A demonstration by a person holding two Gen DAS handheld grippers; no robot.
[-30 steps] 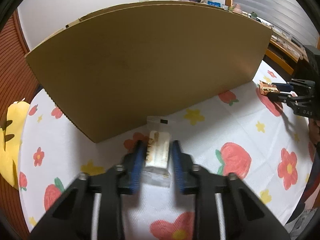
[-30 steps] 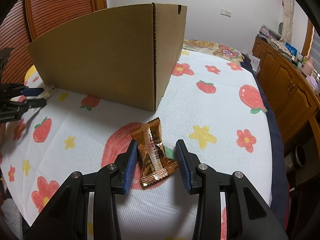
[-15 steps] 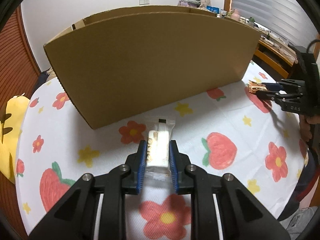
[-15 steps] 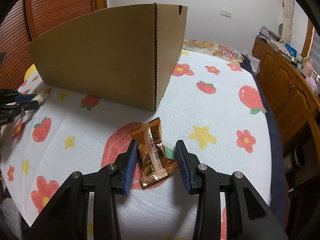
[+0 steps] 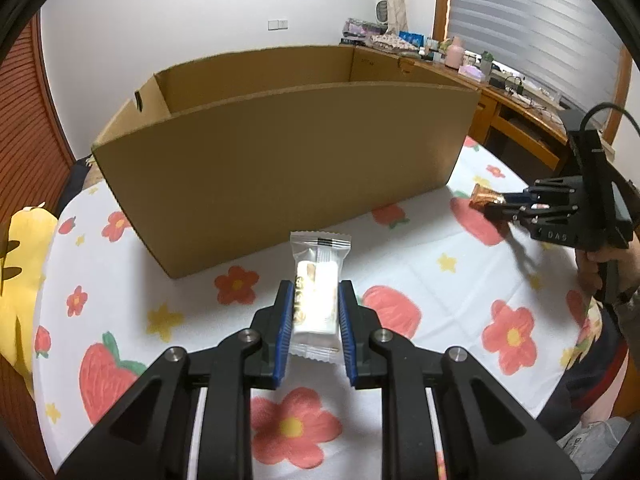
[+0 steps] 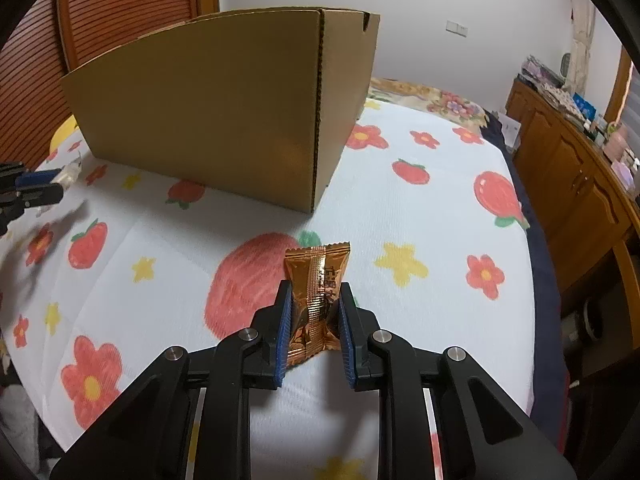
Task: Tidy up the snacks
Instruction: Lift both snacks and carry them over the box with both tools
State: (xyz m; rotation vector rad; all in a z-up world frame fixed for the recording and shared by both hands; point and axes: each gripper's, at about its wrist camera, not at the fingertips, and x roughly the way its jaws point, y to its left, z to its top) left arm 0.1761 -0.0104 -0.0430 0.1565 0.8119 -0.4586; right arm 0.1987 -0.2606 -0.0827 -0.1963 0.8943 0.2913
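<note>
Both snacks are now pinched, and one has gone up; the right gripper (image 6: pixel 313 322) has just been closing, and its blue pads now press the sides of the orange snack (image 6: pixel 316 292), which a moment ago lay loose between wide-open fingers on the cloth; the left gripper (image 5: pixel 313 322) has lifted its white snack (image 5: pixel 318 300) off the flowery tablecloth (image 5: pixel 420 272), because now we can see over the front wall and into the open top of the cardboard box (image 5: pixel 280 160), and before we could only see its front.

That likely means both snacks are ready to go into the box; the white one looks closer to going in, since it is already up high.

Left fingers are close together, clamped on the white snack, whose top end sticks out past the tips toward the box; right fingers are close together too, squeezing the orange snack, which stands up between them with its crinkly top just past the tips; the box corner is beyond it, well apart.
</note>
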